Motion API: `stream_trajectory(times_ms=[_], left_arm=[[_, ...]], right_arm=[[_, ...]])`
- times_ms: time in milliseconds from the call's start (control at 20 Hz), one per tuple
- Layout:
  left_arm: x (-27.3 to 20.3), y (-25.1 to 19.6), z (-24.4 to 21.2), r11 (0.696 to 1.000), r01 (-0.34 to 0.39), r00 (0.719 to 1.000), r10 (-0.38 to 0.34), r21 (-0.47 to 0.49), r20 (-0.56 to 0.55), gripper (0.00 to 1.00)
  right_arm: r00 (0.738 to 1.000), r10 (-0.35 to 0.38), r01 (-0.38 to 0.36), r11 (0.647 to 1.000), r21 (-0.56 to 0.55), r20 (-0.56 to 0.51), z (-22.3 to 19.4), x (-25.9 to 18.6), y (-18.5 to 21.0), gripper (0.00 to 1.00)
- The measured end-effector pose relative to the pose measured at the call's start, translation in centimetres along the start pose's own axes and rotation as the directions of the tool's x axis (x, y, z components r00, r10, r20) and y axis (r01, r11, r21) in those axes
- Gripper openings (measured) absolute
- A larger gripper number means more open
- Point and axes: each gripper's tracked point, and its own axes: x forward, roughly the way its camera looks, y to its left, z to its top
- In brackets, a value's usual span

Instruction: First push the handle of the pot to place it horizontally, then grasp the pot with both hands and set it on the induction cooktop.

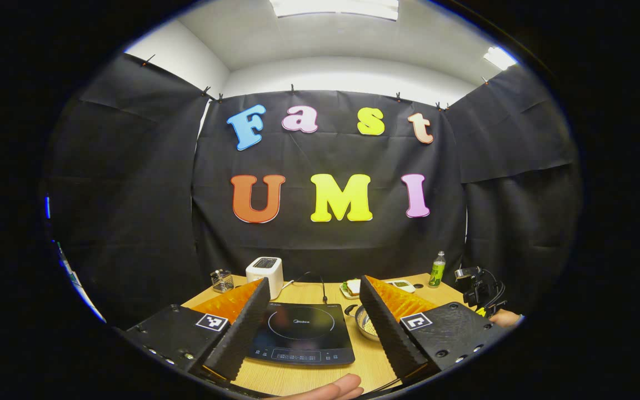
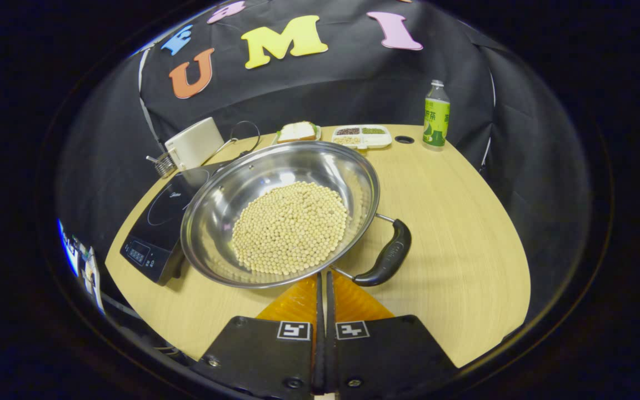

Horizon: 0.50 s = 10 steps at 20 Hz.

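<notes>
A steel pot (image 2: 281, 211) holding pale beans (image 2: 289, 228) stands on the wooden table (image 2: 453, 233), its rim reaching over the right edge of the black induction cooktop (image 2: 156, 230). Its black handle (image 2: 389, 255) lies on the near right side, slanting toward me. My right gripper (image 2: 323, 278) is shut, tips just at the pot's near rim beside the handle's wire, nothing between them. In the left gripper view my left gripper (image 1: 315, 282) is open above the cooktop (image 1: 300, 333); a sliver of the pot (image 1: 365, 325) shows by its right finger.
A white toaster (image 2: 195, 143), a small wire rack (image 2: 163, 164), a sandwich plate (image 2: 298, 131), a compartment tray (image 2: 361, 136) and a green bottle (image 2: 436, 114) line the table's far edge. A thumb (image 1: 331, 388) shows near the bottom. The other gripper (image 1: 478, 289) appears far right.
</notes>
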Motion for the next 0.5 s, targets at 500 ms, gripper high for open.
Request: stream_trajectory(times_ms=[500], left_arm=[[2.6, -1.2, 0.1, 1.000, 0.003, 1.000, -0.004, -0.024, -0.006, 0.96]], right_arm=[[1.000, -0.019, 0.019, 0.999, -0.045, 0.012, 2.6, 2.1, -3.3, 0.04]])
